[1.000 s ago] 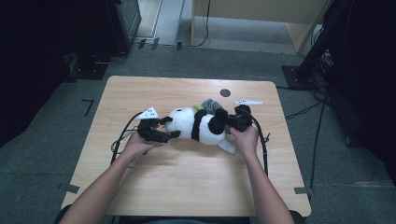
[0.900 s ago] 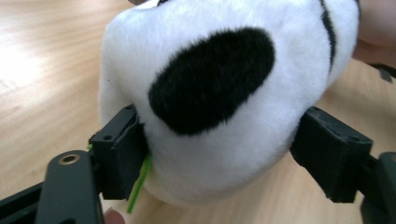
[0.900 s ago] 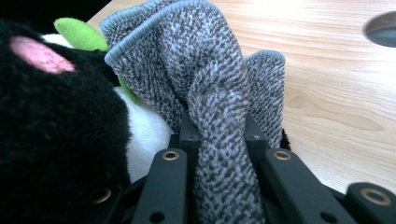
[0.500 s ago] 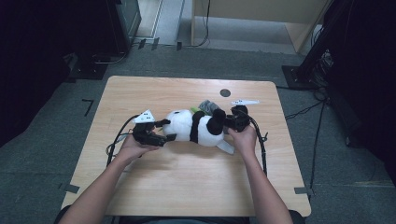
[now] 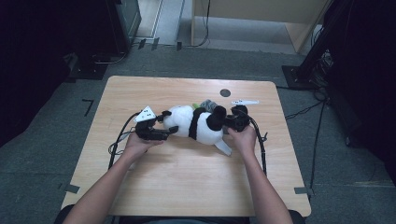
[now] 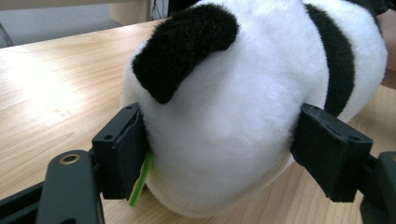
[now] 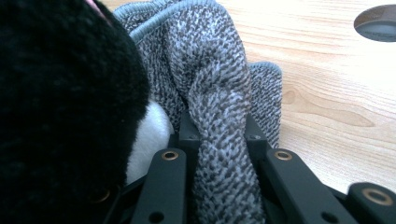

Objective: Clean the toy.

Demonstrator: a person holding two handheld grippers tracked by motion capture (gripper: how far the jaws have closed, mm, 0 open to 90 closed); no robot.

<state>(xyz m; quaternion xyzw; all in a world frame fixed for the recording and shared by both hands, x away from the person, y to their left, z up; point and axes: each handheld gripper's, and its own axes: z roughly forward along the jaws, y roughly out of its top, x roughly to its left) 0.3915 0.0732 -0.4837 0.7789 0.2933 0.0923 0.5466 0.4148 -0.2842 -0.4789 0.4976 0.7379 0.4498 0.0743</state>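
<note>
A black and white panda plush (image 5: 196, 123) lies on its side in the middle of the wooden table (image 5: 187, 186). My left gripper (image 5: 169, 124) is at its left end. In the left gripper view both pads (image 6: 126, 149) bear on the white round end of the panda (image 6: 224, 116), and the jaws have just been closing on it. A thin green strip (image 6: 141, 179) sticks out by the left pad. My right gripper (image 5: 228, 120) is at the panda's right end, shut (image 7: 219, 133) on a fold of grey knitted fabric (image 7: 219, 88). A black plush part (image 7: 65, 93) lies beside it.
A dark round hole (image 5: 225, 92) is set in the tabletop behind the panda. Cables trail from both grippers along the table (image 5: 119, 140). Dark equipment and stands are on the floor around the table.
The left gripper drew back slightly to the left, then came up against the panda's left end again. The right hand and its grey fabric have kept still.
</note>
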